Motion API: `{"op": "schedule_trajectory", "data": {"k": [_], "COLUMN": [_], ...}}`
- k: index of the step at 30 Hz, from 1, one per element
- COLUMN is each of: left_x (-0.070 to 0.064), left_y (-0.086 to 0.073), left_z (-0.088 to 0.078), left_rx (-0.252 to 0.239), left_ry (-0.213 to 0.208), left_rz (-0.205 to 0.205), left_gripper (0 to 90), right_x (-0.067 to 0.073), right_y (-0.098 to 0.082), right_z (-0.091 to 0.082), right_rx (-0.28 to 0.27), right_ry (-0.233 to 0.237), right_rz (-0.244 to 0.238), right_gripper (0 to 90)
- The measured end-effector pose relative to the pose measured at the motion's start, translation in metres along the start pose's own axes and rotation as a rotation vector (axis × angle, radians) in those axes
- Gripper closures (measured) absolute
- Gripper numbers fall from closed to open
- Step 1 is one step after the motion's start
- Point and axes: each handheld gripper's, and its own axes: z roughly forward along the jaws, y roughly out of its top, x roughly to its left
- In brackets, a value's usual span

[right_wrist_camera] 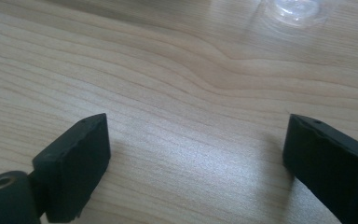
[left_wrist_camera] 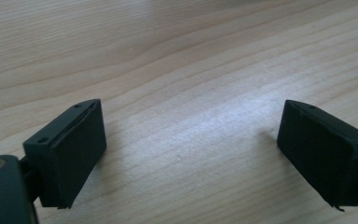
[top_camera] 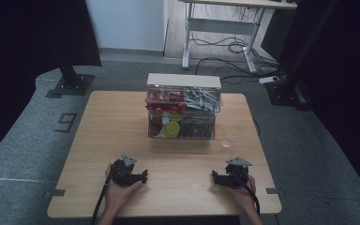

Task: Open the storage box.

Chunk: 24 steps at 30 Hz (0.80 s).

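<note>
So both hands were down at the near edge of the wooden table (top_camera: 103, 131); the left gripper (top_camera: 144, 176) sat on the near-left part of the top with its tips pointing inward toward the middle, and the right gripper (top_camera: 213, 176) mirrored it on the near-right, tips pointing back toward the left one; the two were well apart with bare wood between them. Both sets of tongs were spread wide with nothing in them; in the left gripper view the left gripper (left_wrist_camera: 191, 149) had only wood grain between its two black jaws, and same deal for the right gripper (right_wrist_camera: 196, 158) in the right gripper view. The closest thing to either was a small clear cup (top_camera: 226, 142) standing on the table just ahead of the right gripper, near but not touching; it showed up as a blurry transparent rim (right_wrist_camera: 298, 9) at the top of the right gripper view. Further back, in the middle of the table, stood a clear drawer organiser (top_camera: 183, 112) with a pale top; red bits upper left, grey pieces upper right, something yellow lower left, darker stuff lower right that I couldn't make out.
</note>
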Motion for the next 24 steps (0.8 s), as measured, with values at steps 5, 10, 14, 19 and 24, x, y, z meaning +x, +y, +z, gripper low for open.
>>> {"op": "schedule_trajectory", "data": {"k": [5,10,14,19,24], "left_x": [-0.002,0.0,0.001,0.002,0.004], "left_y": [-0.002,-0.003,-0.003,-0.002,-0.001], "left_z": [-0.006,-0.017,-0.023,-0.029,-0.036], "left_rx": [-0.031,-0.08,-0.096,-0.119,-0.148], "left_ry": [0.015,0.027,0.057,0.057,0.031], "left_rz": [0.01,-0.005,0.007,-0.009,-0.023], "left_gripper": [9.4,15.2,22.5,27.7,34.6], "right_x": [0.0,0.0,0.0,0.0,-0.001], "right_y": [0.0,-0.001,-0.001,-0.001,-0.002], "right_z": [-0.001,-0.001,-0.002,-0.002,-0.002], "right_rx": [-0.003,-0.006,-0.008,-0.009,-0.012], "right_ry": [-0.007,-0.011,-0.011,-0.011,-0.01], "right_rz": [0.006,0.009,0.01,0.01,0.009], "right_gripper": [9.4,10.5,11.4,12.2,13.2]}}
